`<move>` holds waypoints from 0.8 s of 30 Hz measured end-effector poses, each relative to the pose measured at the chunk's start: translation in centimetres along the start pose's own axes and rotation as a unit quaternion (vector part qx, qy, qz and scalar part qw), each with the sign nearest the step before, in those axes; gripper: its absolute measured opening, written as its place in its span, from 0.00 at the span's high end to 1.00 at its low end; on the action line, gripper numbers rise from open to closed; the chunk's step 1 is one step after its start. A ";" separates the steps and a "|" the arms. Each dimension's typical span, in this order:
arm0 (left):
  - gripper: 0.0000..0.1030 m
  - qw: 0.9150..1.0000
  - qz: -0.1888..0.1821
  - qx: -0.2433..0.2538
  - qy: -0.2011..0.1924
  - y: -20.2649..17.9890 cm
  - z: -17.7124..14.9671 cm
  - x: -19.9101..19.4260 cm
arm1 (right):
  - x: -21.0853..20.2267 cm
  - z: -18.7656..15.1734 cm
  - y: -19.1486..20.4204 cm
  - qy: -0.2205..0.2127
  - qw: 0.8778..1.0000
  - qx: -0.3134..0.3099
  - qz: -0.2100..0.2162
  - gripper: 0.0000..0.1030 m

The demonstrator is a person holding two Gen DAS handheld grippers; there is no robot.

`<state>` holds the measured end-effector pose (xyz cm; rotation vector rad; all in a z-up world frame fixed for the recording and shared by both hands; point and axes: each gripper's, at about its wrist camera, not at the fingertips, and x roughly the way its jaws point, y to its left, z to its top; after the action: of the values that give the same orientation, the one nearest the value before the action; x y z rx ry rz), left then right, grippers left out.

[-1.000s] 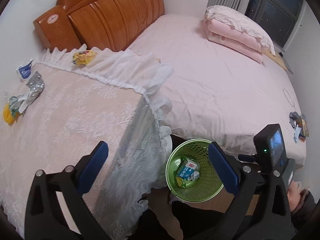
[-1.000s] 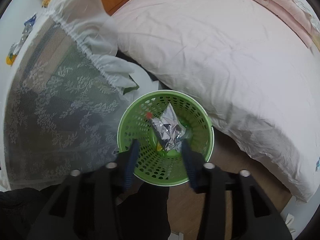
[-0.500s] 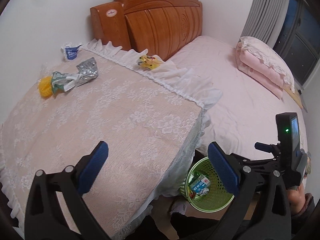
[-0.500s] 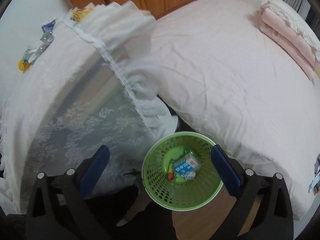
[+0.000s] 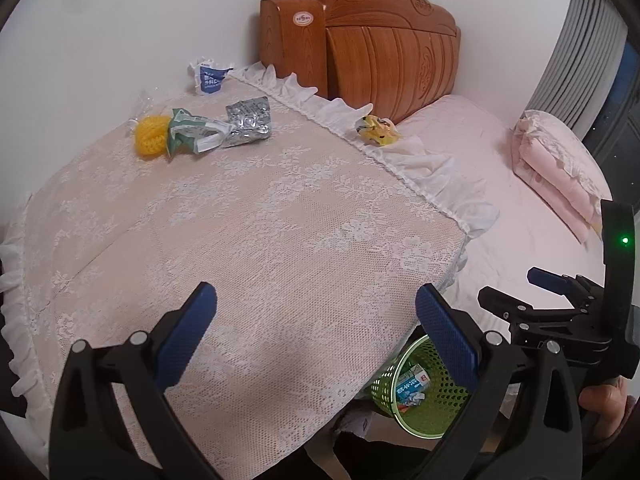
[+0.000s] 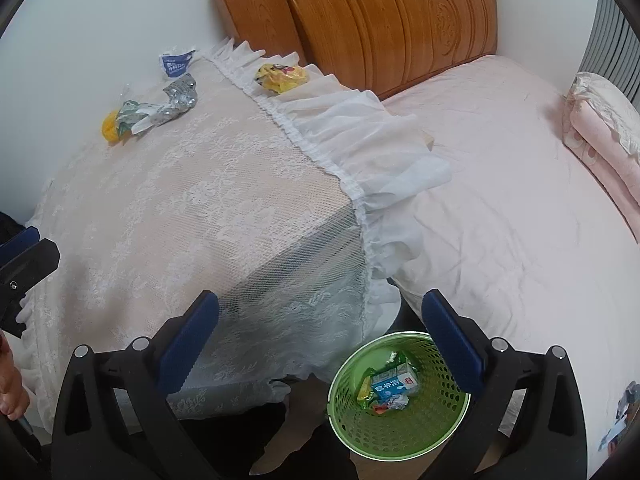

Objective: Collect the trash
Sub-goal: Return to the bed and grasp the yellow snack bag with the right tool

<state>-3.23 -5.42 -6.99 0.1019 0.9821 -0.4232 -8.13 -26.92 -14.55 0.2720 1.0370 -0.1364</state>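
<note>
A green mesh bin (image 6: pixel 396 420) stands on the floor between the lace-covered table (image 5: pixel 280 248) and the bed; it holds a blue-and-white carton (image 6: pixel 394 386) and wrappers. It also shows in the left wrist view (image 5: pixel 424 408). On the table's far side lie a yellow ball (image 5: pixel 151 135), a green-white wrapper (image 5: pixel 192 136), a silver foil pack (image 5: pixel 248 122), a blue-white packet (image 5: pixel 209 79) and a yellow wrapper (image 5: pixel 378 130). My left gripper (image 5: pixel 316 336) is open and empty above the table's near edge. My right gripper (image 6: pixel 320 338) is open and empty above the bin.
A pink bed (image 6: pixel 500 184) with a wooden headboard (image 6: pixel 384 16) fills the right side. Folded pink bedding (image 5: pixel 560 176) lies on it. A white wall (image 5: pixel 120 20) runs behind the table. The lace cloth's frill (image 6: pixel 360 148) hangs over the table's corner.
My right gripper opened, dropped the foil wrapper into the bin, and lifted away. My left gripper swung up from the bin toward the tabletop trash.
</note>
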 end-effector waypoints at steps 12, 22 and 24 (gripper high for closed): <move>0.07 1.000 0.029 0.003 -0.007 1.5 3.2 2.3 | 3.0 8.6 2.8 -0.045 0.997 -0.057 -0.005 0.02; 0.07 0.999 0.049 -0.021 -0.004 3.9 6.5 4.7 | 10.2 17.5 5.3 -0.047 0.994 -0.095 -0.037 0.03; 0.07 0.998 0.052 -0.026 -0.002 4.5 6.9 5.1 | 11.7 18.5 5.6 -0.037 0.993 -0.103 -0.045 0.09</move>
<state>6.33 -4.70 -7.80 0.1047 0.9782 -0.3017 14.48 -26.66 -14.92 0.0322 0.9820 -0.1175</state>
